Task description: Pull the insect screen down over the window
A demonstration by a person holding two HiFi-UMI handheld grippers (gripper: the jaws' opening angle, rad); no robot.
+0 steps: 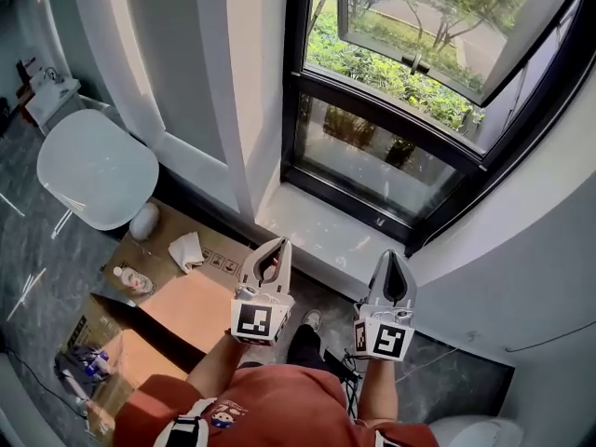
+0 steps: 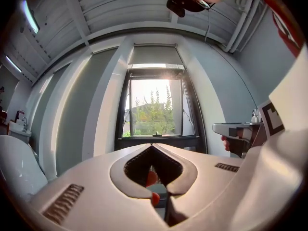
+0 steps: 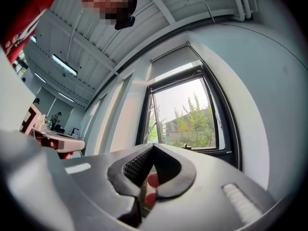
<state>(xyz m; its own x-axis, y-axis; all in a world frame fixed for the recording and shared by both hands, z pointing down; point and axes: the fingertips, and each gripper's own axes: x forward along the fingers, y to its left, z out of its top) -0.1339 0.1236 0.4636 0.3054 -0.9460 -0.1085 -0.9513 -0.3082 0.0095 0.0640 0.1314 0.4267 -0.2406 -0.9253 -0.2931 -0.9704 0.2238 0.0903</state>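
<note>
The black-framed window [image 1: 391, 147] lies ahead of me, its upper sash [image 1: 438, 26] swung outward over green shrubs. In the left gripper view a grey screen panel [image 2: 155, 55] sits above the window opening [image 2: 154, 107], covering none of the glass; the right gripper view shows it as a pale strip [image 3: 168, 61]. My left gripper [image 1: 282, 243] and right gripper [image 1: 392, 253] are held side by side, pointing at the window and short of it. Both are shut with nothing between their jaws. Neither touches the frame or the screen.
A pale stone sill [image 1: 326, 236] runs under the window. A white round chair [image 1: 96, 169] stands at the left. Flattened cardboard [image 1: 186, 301] with a plastic bottle [image 1: 133, 279] and a crumpled tissue [image 1: 186, 250] lies on the floor. White wall columns [image 1: 233, 82] flank the window.
</note>
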